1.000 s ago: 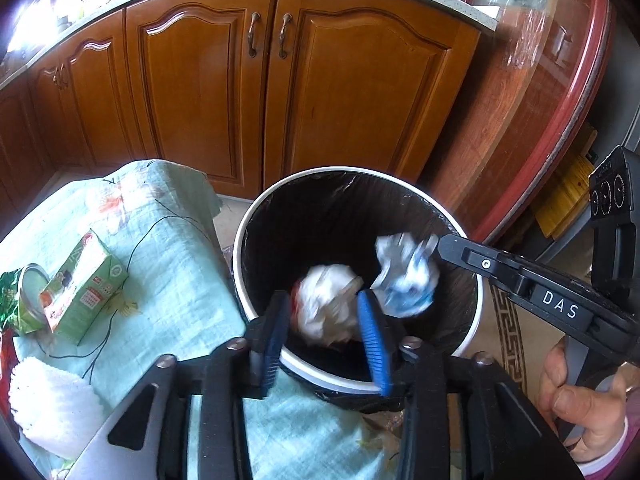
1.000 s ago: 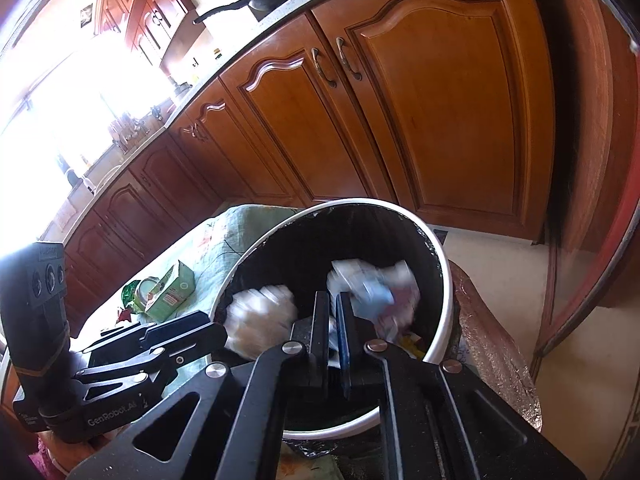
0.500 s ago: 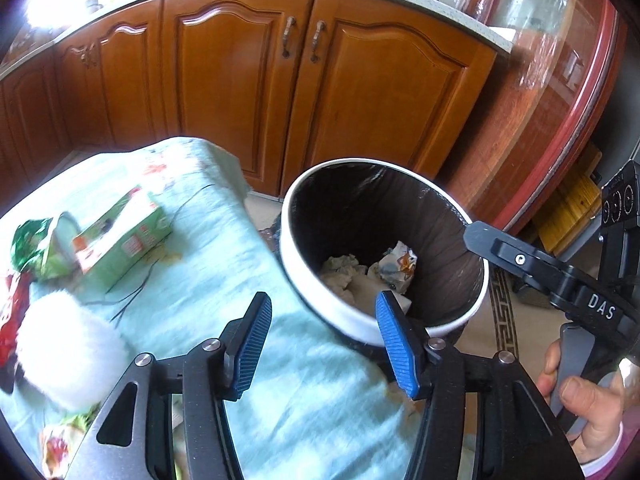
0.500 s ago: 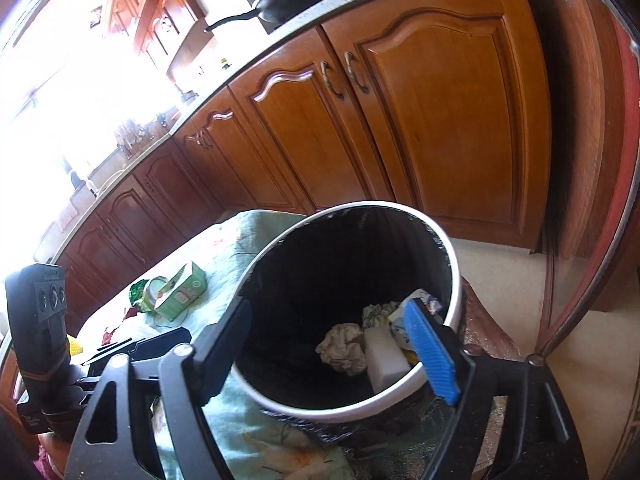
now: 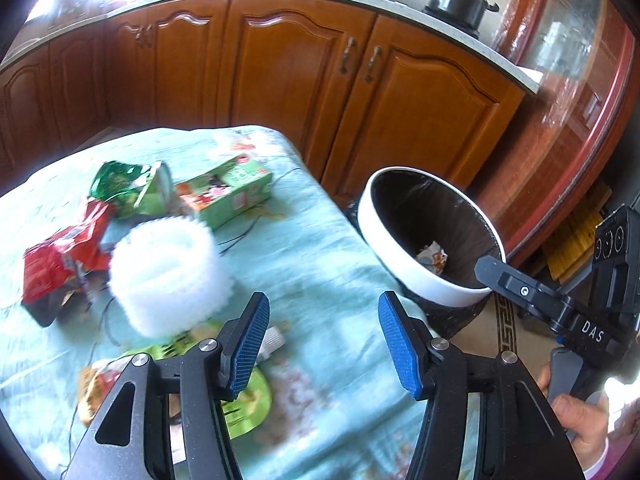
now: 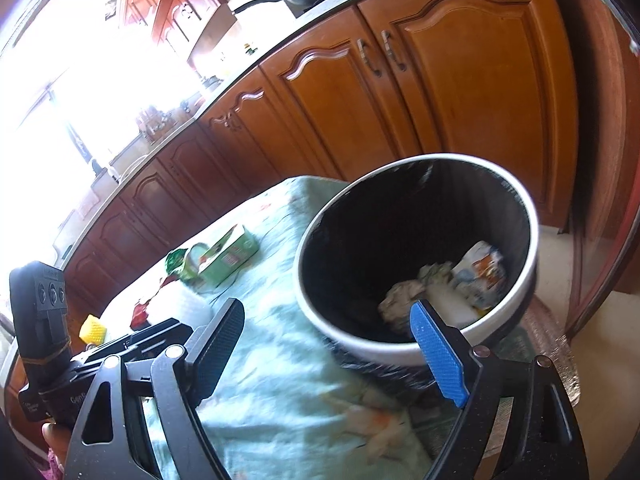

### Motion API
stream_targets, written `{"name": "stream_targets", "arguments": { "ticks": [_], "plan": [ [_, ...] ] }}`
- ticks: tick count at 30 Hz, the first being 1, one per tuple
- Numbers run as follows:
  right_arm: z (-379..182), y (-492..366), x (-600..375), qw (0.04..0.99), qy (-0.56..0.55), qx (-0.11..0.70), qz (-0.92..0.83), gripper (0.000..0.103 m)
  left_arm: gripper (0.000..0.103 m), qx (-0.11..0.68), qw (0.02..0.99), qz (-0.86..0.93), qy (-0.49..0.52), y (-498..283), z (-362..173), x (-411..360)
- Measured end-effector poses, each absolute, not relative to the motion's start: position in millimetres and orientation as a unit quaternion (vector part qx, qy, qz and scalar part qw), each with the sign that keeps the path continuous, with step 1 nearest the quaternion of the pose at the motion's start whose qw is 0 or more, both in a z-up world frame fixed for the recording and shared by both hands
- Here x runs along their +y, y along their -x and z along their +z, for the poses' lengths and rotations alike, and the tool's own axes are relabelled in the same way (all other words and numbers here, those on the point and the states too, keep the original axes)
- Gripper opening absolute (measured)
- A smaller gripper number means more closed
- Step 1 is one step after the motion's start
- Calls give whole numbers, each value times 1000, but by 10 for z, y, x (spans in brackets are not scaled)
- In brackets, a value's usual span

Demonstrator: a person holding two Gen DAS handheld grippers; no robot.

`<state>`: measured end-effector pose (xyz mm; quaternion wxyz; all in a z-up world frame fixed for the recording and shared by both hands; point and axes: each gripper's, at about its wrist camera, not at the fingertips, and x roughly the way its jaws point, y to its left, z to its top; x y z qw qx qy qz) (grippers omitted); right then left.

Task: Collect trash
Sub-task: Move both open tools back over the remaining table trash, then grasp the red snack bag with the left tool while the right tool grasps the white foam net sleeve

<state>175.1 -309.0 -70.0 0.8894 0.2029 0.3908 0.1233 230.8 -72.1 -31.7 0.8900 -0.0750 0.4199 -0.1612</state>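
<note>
Both crumpled papers (image 6: 440, 288), earlier gripped, are now lying in the bin (image 6: 400, 344) at right; left gripper (image 5: 320, 344) and right gripper (image 6: 332, 344), just opened, are being held empty.

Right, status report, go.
Left gripper and right gripper open, empty. Crumpled trash in bin. Wrappers and carton wait on table; nothing blocking.

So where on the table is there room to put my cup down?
The bare cloth between the white foam ring and the bin is free. The left side is crowded: red wrapper, green bag, green carton.
</note>
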Motion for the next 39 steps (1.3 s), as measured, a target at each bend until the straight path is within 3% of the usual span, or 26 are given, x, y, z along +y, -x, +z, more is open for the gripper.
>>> {"name": "stream_targets", "arguments": {
  "ticks": [17,25,39],
  "plan": [
    [-718,-1707,-2207,874,-164,413,195,87,56,410,898,-85,139,-1838,-225,214],
    [-715,-1768,-1830,867,-151,419,226,92,58,404,899,-50,159,-1709,-176,581],
    [-789,-2130,-1482,852,-158,435,246,92,59,408,896,5,175,-1909,-285,1092]
  ]
}}
